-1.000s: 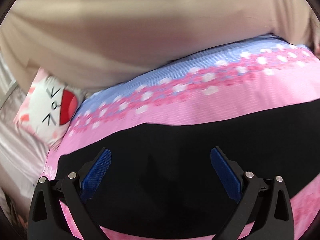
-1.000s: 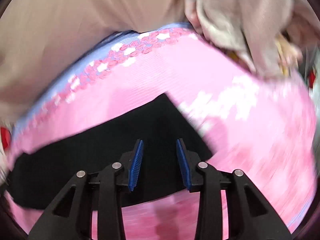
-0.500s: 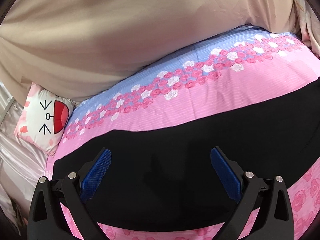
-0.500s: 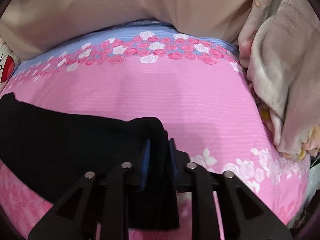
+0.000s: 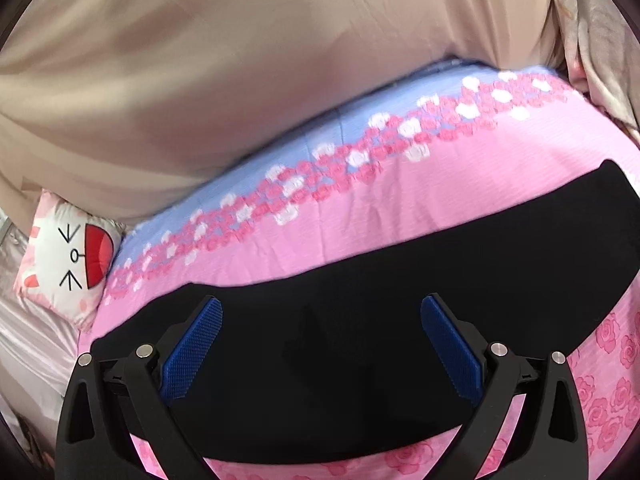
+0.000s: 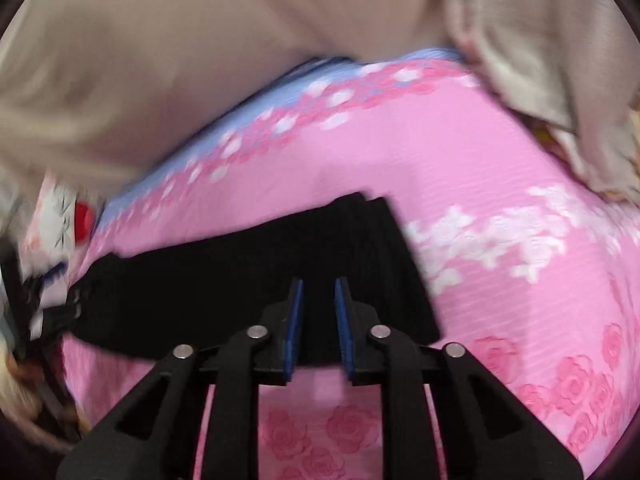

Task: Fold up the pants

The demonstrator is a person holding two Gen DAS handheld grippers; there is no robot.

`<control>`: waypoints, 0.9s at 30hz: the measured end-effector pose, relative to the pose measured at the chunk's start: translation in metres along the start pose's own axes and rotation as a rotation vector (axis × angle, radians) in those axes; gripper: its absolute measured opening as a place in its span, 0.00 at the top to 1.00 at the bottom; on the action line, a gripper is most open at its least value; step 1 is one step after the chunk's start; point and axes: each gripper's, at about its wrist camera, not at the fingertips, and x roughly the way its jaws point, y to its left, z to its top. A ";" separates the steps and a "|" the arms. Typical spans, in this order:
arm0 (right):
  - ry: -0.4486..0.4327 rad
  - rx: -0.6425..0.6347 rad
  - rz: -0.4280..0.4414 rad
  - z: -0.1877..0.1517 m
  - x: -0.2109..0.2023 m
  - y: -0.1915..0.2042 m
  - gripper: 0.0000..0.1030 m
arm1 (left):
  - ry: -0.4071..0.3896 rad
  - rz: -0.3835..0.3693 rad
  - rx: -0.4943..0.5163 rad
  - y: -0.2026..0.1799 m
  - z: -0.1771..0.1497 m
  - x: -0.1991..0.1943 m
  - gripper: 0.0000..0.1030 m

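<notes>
Black pants (image 5: pixel 360 320) lie flat as a long band across a pink flowered bedspread (image 5: pixel 400 184). My left gripper (image 5: pixel 320 316) is wide open above the middle of the pants, holding nothing. In the right wrist view the pants (image 6: pixel 248 272) end at a squared right edge with stacked layers. My right gripper (image 6: pixel 318 296) hovers over that end, its blue pads (image 6: pixel 295 320) a narrow gap apart with nothing between them.
A beige curtain or sheet (image 5: pixel 240 60) hangs behind the bed. A white cat-face cushion (image 5: pixel 68 256) sits at the left edge of the bed. A beige blanket (image 6: pixel 560 60) is heaped at the right. The left gripper's body (image 6: pixel 24 300) shows at the far left.
My right gripper was shut on the pants' end half a second ago; it has let go and drawn back, and the end now lies flat. The left gripper stays open and shifted slightly.
</notes>
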 end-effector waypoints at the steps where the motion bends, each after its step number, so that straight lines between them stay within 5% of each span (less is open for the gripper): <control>1: 0.090 -0.010 -0.073 -0.009 0.017 -0.010 0.88 | 0.024 -0.013 -0.010 -0.001 0.001 0.003 0.05; 5: -0.052 0.248 -0.058 -0.008 -0.025 -0.033 0.83 | 0.119 -0.102 -0.099 0.007 0.007 0.012 0.05; 7: -0.130 0.263 -0.026 -0.009 -0.045 -0.027 0.82 | 0.115 -0.113 -0.128 0.010 0.007 0.013 0.05; 13: -0.018 0.115 -0.070 -0.013 0.001 0.005 0.83 | 0.140 -0.104 -0.159 0.016 0.005 0.015 0.05; 17: -0.021 0.170 -0.082 -0.022 0.012 -0.034 1.00 | 0.153 -0.099 -0.157 0.022 0.001 0.014 0.05; 21: -0.096 0.261 -0.154 -0.010 -0.026 -0.052 0.89 | 0.157 -0.090 -0.182 0.030 -0.003 0.015 0.05; 27: 0.038 0.100 -0.148 -0.001 -0.004 -0.038 0.89 | 0.181 -0.093 -0.191 0.030 -0.006 0.017 0.05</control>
